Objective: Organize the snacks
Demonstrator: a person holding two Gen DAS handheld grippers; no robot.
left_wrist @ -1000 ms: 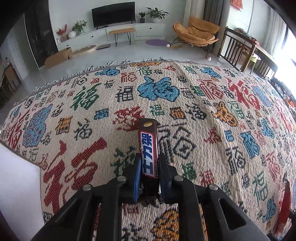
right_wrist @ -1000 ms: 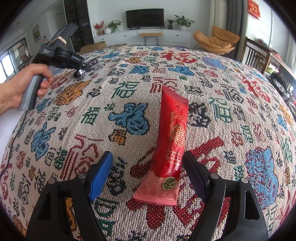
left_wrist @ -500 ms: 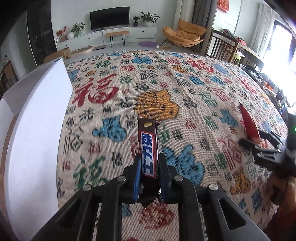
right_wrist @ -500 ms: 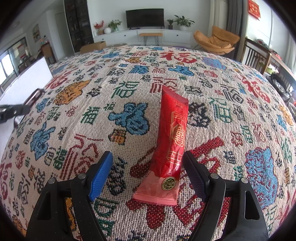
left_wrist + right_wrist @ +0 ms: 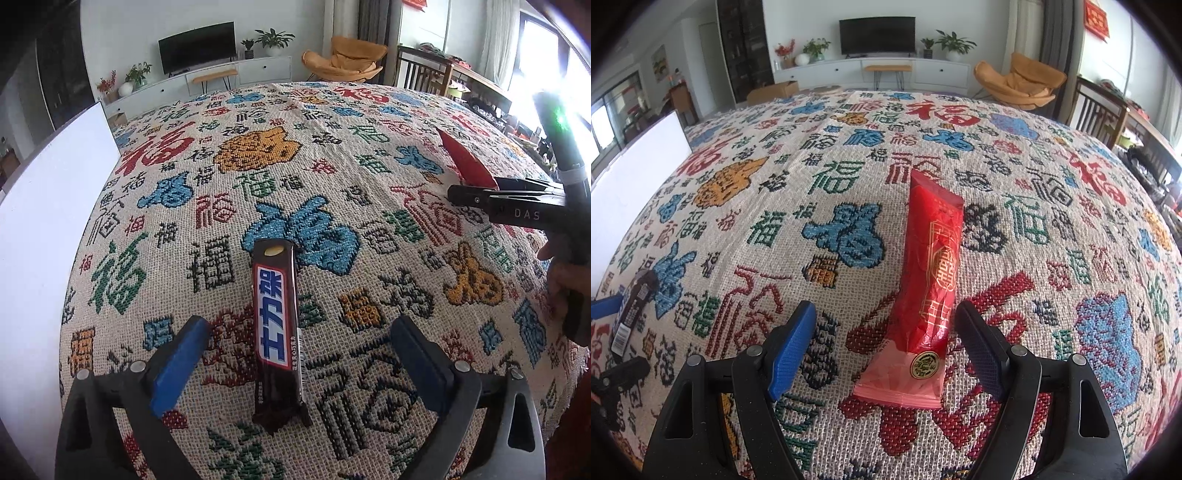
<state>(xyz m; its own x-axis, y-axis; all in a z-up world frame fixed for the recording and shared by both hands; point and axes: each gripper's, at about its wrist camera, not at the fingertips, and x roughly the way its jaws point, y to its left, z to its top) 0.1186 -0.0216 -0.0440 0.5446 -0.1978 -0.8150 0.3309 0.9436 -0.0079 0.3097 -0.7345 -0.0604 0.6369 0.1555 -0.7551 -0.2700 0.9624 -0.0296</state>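
Left gripper angled down, jaws opening astride chocolate bar, right gripper spread around red packet

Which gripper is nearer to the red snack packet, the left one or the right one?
Right. The right gripper has the red snack packet lying between its open fingers. The left gripper, jaws opening, straddles the dark chocolate bar farther over on the cloth.

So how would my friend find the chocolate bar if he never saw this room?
Look at the big cloth covered in colourful woven characters. Near its front, beside the white board, a dark brown chocolate bar lies between the opening jaws of the left hand-held gripper. Its blue-and-white label marks it out; the other snack is red and gold.
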